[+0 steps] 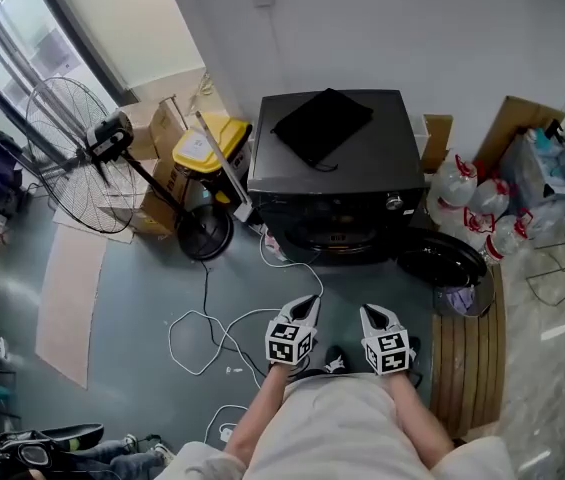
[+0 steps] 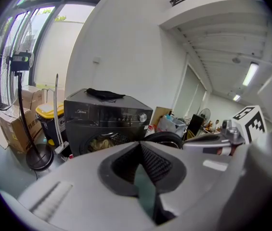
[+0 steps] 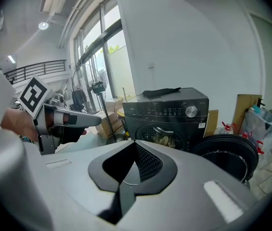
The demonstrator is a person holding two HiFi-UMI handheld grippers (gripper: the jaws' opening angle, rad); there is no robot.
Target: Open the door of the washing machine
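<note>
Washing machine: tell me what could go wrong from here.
The cable loops over the floor between the person and the washer; a step forward could snag it. The door already hangs open, low at the right, so a leg or the right gripper might knock it.

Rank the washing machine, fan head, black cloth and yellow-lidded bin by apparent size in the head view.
1. washing machine, plainly the largest.
2. fan head, a wide wire ring.
3. black cloth and yellow-lidded bin: too alike to rank.
</note>
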